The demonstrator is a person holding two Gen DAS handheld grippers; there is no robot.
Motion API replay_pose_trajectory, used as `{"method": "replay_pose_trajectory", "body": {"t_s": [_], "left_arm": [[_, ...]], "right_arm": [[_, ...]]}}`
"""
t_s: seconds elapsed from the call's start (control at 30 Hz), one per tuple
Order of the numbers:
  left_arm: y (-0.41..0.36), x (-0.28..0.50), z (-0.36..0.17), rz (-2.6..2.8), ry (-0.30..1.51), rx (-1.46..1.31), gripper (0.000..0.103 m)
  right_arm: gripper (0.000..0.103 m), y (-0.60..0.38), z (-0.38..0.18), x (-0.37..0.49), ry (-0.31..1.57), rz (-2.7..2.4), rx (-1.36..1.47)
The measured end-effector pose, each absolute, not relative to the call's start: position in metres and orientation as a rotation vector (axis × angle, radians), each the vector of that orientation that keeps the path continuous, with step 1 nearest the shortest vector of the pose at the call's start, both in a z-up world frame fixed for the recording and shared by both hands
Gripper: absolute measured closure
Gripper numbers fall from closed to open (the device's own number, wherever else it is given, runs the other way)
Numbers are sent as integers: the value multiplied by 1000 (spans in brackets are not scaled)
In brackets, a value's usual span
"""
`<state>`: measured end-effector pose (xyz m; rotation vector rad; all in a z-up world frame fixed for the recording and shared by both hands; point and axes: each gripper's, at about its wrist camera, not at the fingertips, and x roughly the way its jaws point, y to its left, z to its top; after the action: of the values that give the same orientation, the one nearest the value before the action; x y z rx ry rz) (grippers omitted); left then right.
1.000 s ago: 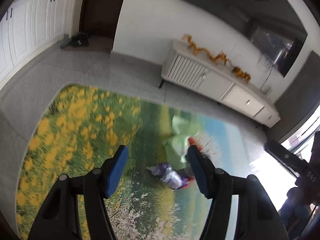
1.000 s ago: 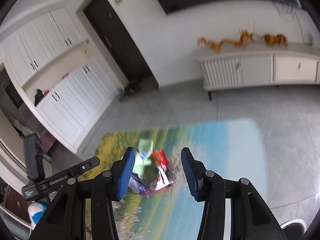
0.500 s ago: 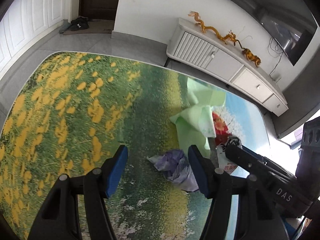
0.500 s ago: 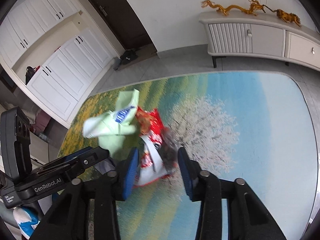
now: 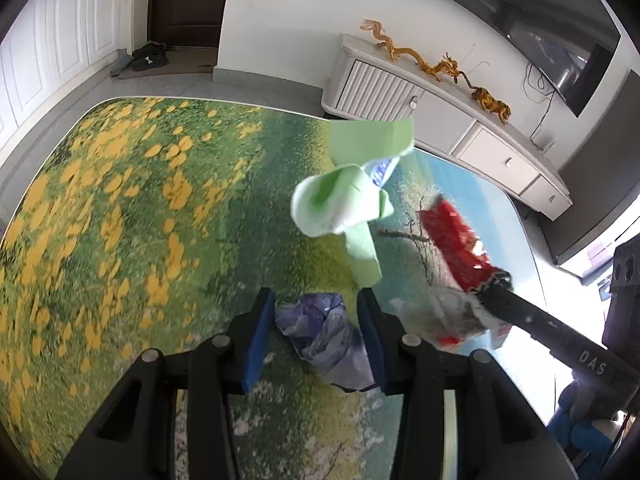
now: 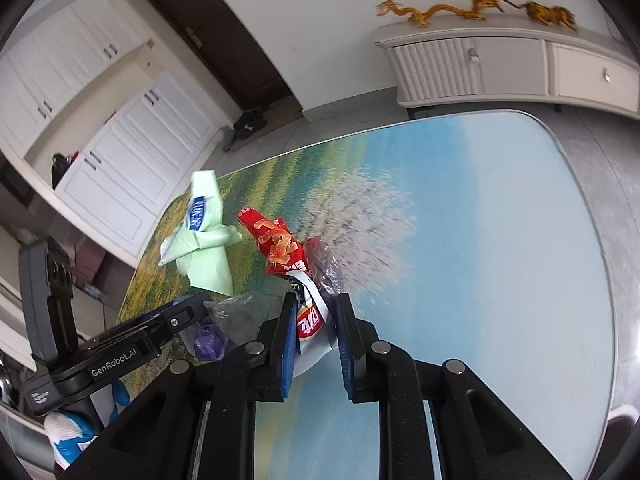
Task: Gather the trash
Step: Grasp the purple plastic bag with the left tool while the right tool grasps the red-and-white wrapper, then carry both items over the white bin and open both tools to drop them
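Note:
Trash lies on a landscape-print rug. A crumpled purple wrapper sits between the blue pads of my left gripper, whose jaws stand narrowed around it. A red snack bag with a white end lies between the pads of my right gripper, which has closed in on it. The red bag also shows in the left wrist view. A pale green wrapper lies just beyond both; it also shows in the right wrist view. A clear plastic scrap lies by the red bag.
A white low cabinet with golden dragon figures stands along the far wall. White cupboards and a dark door with shoes lie to the left. Grey tile floor surrounds the rug.
Both grippers have dropped toward the rug and closed in: the left around the purple wrapper, the right around the red bag's white end. Both jaw gaps have narrowed.

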<state>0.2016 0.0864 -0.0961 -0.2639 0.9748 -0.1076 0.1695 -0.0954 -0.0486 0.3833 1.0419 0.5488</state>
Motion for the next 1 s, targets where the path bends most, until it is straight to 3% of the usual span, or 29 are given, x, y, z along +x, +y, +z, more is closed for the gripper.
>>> {"method": "replay_pose_trajectory", "body": {"t_s": [0.37, 1.0], "left_arm": [[100, 164, -84, -148, 929, -356, 69], [62, 83, 27, -260, 728, -342, 69]], "right_arm": [[86, -148, -32, 131, 966, 532, 540], [86, -240, 54, 15, 741, 385, 579]]}}
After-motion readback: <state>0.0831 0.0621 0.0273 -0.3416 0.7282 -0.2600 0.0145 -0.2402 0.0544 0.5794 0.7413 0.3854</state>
